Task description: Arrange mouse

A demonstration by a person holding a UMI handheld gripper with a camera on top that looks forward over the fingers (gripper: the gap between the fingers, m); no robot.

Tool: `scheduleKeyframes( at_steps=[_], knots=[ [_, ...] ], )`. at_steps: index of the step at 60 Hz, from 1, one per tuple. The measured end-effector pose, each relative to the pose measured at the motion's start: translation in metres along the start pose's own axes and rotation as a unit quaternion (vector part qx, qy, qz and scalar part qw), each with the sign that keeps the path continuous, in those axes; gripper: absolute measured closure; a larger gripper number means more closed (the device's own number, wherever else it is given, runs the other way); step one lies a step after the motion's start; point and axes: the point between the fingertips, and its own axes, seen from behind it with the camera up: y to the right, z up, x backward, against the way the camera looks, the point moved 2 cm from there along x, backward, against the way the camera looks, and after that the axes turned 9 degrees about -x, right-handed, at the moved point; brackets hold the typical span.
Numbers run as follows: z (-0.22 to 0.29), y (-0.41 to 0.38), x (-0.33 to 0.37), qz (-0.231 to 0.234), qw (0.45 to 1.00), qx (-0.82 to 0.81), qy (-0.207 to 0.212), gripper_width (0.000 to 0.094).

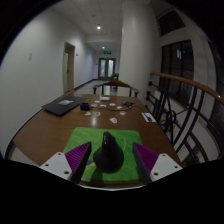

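A black mouse [108,152] lies on a green mat [100,133] at the near end of a brown table [60,125]. It stands between my gripper's [111,149] two fingers, with a gap showing on each side. The purple pads [78,156] flank it left and right. The gripper is open. The mouse's narrow end points away from me, and its shadow falls on the mat at its near left.
A dark laptop [62,103] lies on the table's left side. Small white and dark items [125,104] are scattered further along it. A chair [112,88] stands at the far end. A railing [188,88] runs along the right of the corridor.
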Motion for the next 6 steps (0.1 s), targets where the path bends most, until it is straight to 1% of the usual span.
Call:
scheduleKeyframes(
  at_steps=[6],
  knots=[
    [-0.009, 0.002, 0.043, 0.025, 0.999, -0.027, 0.003, 0.0084]
  ],
)
